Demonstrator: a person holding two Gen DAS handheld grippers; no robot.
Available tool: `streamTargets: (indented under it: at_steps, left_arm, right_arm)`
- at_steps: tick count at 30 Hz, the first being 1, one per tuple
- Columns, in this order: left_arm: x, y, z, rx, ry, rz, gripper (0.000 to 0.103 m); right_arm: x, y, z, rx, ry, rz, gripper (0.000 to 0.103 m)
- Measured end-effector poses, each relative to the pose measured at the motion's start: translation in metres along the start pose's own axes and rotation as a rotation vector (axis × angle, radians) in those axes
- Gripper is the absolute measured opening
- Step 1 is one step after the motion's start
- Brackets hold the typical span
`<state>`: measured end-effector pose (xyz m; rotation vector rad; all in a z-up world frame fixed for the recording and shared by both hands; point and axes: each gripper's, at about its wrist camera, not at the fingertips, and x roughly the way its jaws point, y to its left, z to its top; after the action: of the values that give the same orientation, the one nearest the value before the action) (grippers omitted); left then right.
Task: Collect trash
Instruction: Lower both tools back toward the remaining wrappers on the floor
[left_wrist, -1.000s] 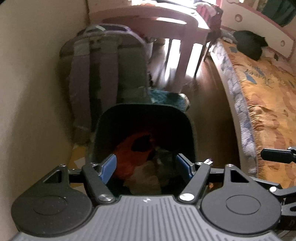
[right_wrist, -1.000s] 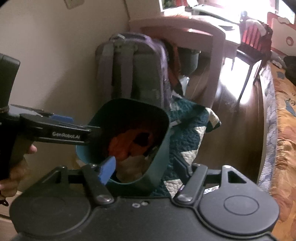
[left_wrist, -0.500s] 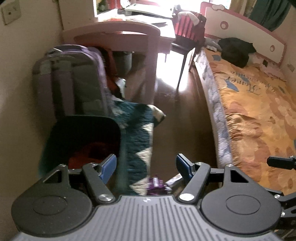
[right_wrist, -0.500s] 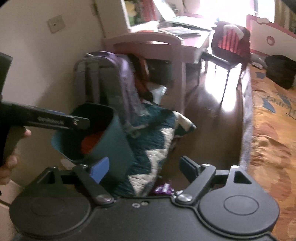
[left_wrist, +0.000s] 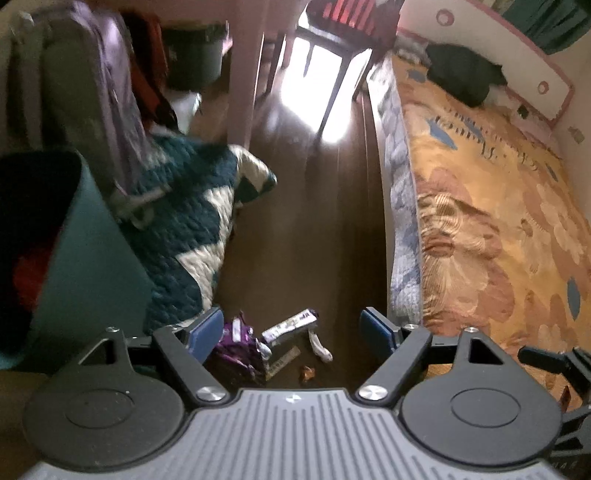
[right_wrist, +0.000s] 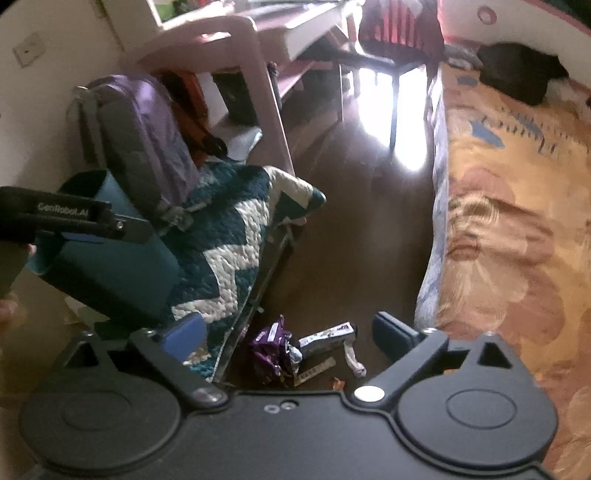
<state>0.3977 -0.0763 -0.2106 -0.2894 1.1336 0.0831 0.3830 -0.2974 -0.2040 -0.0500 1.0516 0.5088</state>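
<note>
A teal trash bin (left_wrist: 85, 266) with red trash inside stands at the left by the wall; it also shows in the right wrist view (right_wrist: 110, 266). Loose trash lies on the dark wood floor: a crumpled purple wrapper (left_wrist: 236, 347) (right_wrist: 271, 350), a white and purple box (left_wrist: 291, 326) (right_wrist: 328, 336), a white scrap (left_wrist: 319, 347) (right_wrist: 352, 360), a flat strip (right_wrist: 314, 369) and a small orange bit (left_wrist: 306, 373). My left gripper (left_wrist: 293, 330) is open and empty above the trash. My right gripper (right_wrist: 290, 332) is open and empty above the same pile.
A teal and white quilt (left_wrist: 188, 221) lies beside the bin. A purple backpack (right_wrist: 144, 140) leans on the wall. A pink desk (right_wrist: 229, 44) and a chair (right_wrist: 388, 48) stand farther back. A bed with an orange blanket (left_wrist: 498, 221) runs along the right.
Both grippers have swung away from over the bin to the right and down. The floor trash has come into view between the fingers. Both stay open and empty.
</note>
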Motion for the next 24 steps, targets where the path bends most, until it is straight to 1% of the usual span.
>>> streamTargets:
  at_steps: [2,4,8,13,17,20,24]
  left_arm:
    - [0.031,0.002,-0.007,-0.011,0.025,0.003,0.083]
    - [0.063,0.005,-0.016,-0.023,0.054,0.022,0.083]
    - [0.134,0.018,-0.042,-0.048,0.099,0.078,0.083]
    - [0.224,0.036,-0.081,-0.053,0.163,0.147,0.083]
    - [0.297,0.047,-0.115,-0.056,0.219,0.165,0.083]
    - [0.345,0.054,-0.138,-0.041,0.236,0.210,0.083]
    - [0.401,0.069,-0.161,-0.087,0.249,0.248,0.083]
  right_arm:
    - [0.021,-0.010,-0.011,0.019,0.009,0.000,0.101]
    - [0.044,-0.020,-0.023,0.034,0.020,-0.004,0.101]
    - [0.111,-0.037,-0.053,0.070,0.067,-0.022,0.101]
    - [0.200,-0.053,-0.099,0.071,0.130,-0.046,0.101]
    - [0.269,-0.060,-0.138,0.076,0.192,-0.042,0.100]
    - [0.316,-0.062,-0.167,0.060,0.230,-0.044,0.099]
    - [0.370,-0.069,-0.199,0.044,0.266,-0.055,0.096]
